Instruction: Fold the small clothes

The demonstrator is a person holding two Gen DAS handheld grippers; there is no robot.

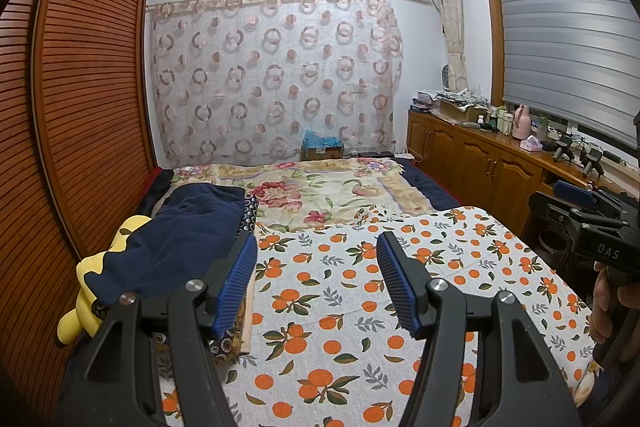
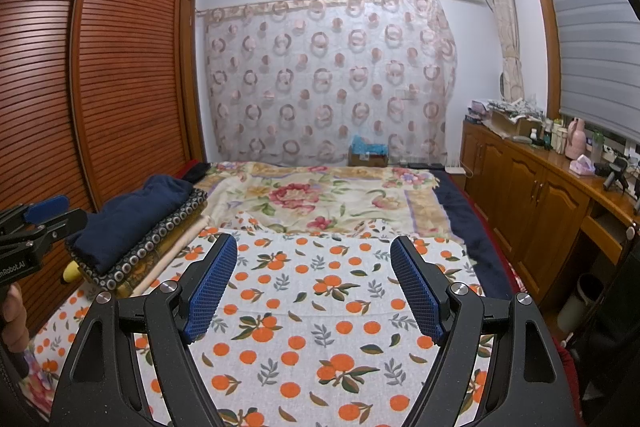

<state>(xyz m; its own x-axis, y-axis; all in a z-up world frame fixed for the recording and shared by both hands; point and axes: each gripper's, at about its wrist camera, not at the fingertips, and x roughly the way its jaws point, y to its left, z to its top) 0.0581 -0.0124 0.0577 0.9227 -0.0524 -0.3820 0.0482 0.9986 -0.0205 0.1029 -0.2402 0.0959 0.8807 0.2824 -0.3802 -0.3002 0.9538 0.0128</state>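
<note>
Both claws, left [image 1: 316, 279] and right [image 2: 312, 283], hang wide open and empty above the orange-print cloth [image 2: 320, 307] spread flat on the bed [image 2: 460, 223]. A folded stack [image 2: 136, 231] sits at its left, likely done; this cloth looks unfolded.

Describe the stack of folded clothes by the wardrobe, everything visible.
The stack of folded clothes lies on the bed's left side, beside the slatted wardrobe. On top is a plain navy piece, soft and slightly rumpled; under it a dark fabric printed with pale rings, then mustard and cream layers. It rests partly on the orange-print sheet. A yellow plush toy sits against it.
</note>
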